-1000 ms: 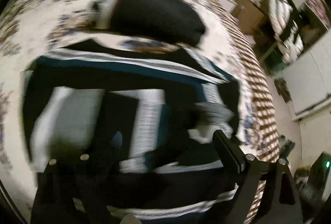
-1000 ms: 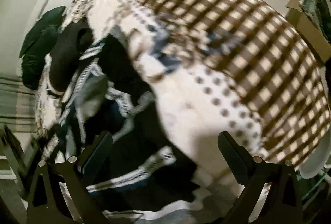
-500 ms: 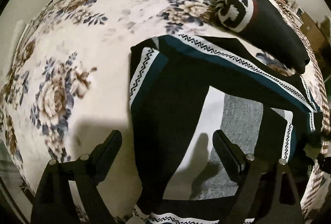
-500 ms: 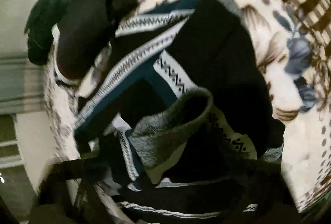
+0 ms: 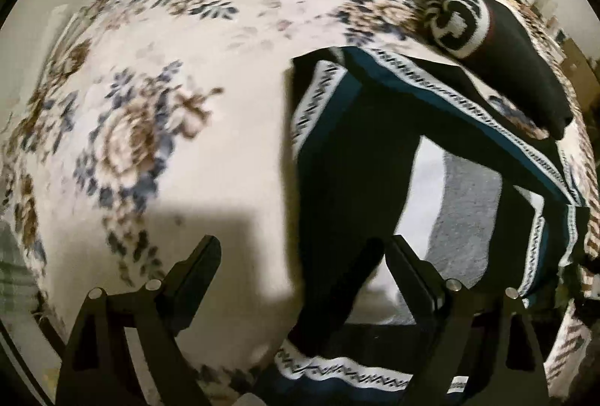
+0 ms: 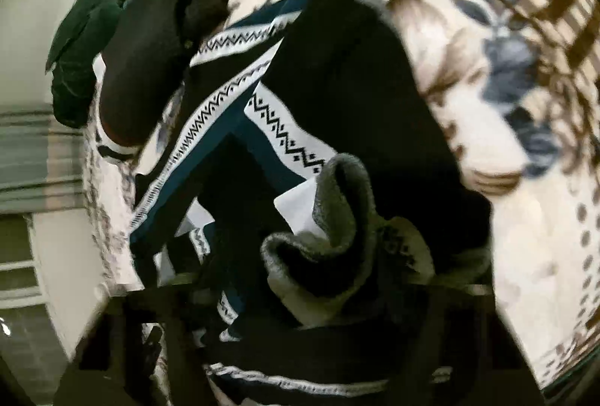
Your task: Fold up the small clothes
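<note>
My right claw (image 6: 318,297) has just been closing on the patterned garment's (image 5: 375,151) bunched edge at frame bottom; left claw (image 5: 300,267) gapes over its other side on the bed (image 5: 157,75), next to pinch there

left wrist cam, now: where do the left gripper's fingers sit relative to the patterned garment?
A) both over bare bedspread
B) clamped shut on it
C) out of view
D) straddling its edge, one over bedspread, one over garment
D: the left gripper is open, one of its fingers over the floral bedspread and the other over the patterned garment, the garment's edge between them.
</note>
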The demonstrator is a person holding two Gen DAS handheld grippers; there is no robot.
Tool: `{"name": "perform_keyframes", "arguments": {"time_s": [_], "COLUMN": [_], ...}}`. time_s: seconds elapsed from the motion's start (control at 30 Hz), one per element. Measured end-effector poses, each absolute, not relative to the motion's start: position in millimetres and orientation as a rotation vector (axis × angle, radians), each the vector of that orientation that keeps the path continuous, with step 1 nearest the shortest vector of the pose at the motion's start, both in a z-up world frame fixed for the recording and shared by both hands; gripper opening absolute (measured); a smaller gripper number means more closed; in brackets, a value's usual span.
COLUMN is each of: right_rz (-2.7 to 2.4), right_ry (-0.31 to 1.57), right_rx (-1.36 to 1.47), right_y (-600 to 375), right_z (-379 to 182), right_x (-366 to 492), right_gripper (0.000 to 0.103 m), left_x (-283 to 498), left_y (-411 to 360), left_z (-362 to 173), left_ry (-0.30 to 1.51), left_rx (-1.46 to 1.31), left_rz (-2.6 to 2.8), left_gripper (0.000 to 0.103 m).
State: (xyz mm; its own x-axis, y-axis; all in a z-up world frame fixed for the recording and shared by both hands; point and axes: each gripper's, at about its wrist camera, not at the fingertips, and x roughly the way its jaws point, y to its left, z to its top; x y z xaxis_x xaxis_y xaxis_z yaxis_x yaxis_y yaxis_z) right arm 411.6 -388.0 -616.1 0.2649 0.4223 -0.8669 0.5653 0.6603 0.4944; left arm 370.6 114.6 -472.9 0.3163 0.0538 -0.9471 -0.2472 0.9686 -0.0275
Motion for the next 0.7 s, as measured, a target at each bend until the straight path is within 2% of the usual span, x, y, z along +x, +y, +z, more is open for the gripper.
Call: {"name": "perform_keyframes", "arguments": {"time_s": [0.03,0.1,0.3,0.47,0.53,0.6,0.63,0.67,0.7], "right_rz": [-0.122,-0.135,-0.163,-0.182,-0.190,-0.208,-0.216,-0.233,-0.249], "right_ry": [1.365,1.325,1.119,1.220,1.295,1.326,1.310,1.287,1.261], "right_rx": [0.870,0.800,0.832,0.835,0.828,0.872,0.884,0.885,0.886], "right_y": [-383.5,-376.0,-400.4,-415.5,-422.8,-430.4,-433.3,-436.7,-439.5], "right_z": [-615.8,-602.2,-545.5,-581.7,-601.2,-607.6,-605.0,-599.4,-592.2], "right_x": [415.6,416.7,391.2,387.4,386.2,379.0,376.1,372.9,370.0], "right_gripper": [0.020,0.015,0.012,0.013,0.019,0.043,0.052,0.070,0.078], "left_x": [367.9,361.7,353.6,355.6,356.6,357.8,358.0,358.6,359.0], "left_y": [115.5,116.5,112.1,102.9,101.1,100.1,99.6,98.9,98.0], "left_z": [-473.7,-477.3,-491.4,-493.7,-492.5,-491.6,-490.8,-490.4,-490.2], "left_ry": [1.234,1.244,1.286,1.291,1.287,1.287,1.284,1.282,1.281], "left_rx": [-0.181,-0.184,-0.189,-0.186,-0.180,-0.174,-0.170,-0.165,-0.160], "left_rz": [0.204,0.211,0.195,0.179,0.173,0.166,0.161,0.158,0.156], "left_gripper": [0.090,0.090,0.090,0.090,0.090,0.090,0.090,0.090,0.090]}}
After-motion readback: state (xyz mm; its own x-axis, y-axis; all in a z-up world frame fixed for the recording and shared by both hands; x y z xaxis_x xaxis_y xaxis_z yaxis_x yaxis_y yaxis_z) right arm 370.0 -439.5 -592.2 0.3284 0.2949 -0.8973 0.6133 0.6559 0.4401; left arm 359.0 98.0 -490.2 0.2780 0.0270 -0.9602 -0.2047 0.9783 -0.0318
